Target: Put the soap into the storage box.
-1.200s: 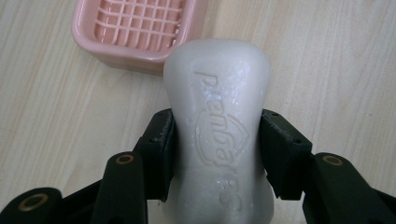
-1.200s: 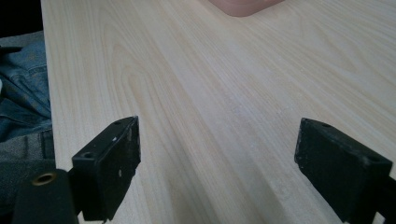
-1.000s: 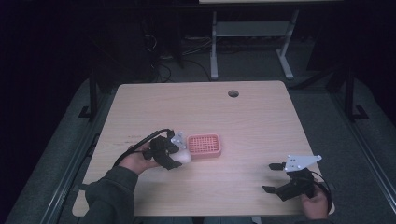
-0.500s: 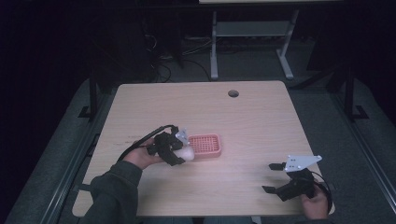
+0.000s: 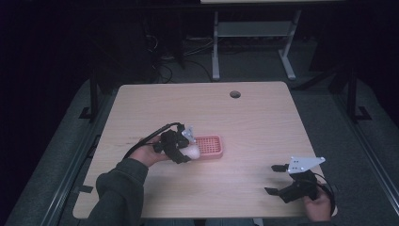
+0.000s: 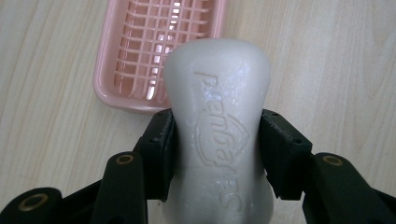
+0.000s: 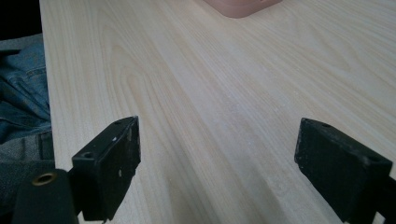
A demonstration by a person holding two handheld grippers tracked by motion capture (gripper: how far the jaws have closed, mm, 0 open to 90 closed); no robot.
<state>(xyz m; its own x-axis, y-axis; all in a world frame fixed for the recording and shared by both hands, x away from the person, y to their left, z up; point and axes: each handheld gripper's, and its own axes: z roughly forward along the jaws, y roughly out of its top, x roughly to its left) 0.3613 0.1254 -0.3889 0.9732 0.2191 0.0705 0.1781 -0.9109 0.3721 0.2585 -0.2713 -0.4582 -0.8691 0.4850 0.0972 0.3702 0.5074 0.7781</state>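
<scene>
The soap (image 6: 217,135), a white bar with raised lettering, sits clamped between my left claw's (image 6: 217,154) pads, which press on its two long sides. Its far end hangs over the near rim of the pink tray (image 6: 140,70). That tray lies on the table (image 5: 254,122), about midway between the left and right edges, nearer the front. My right claw (image 5: 277,179) rests by the front right corner, jaws spread wide, gripping nothing.
</scene>
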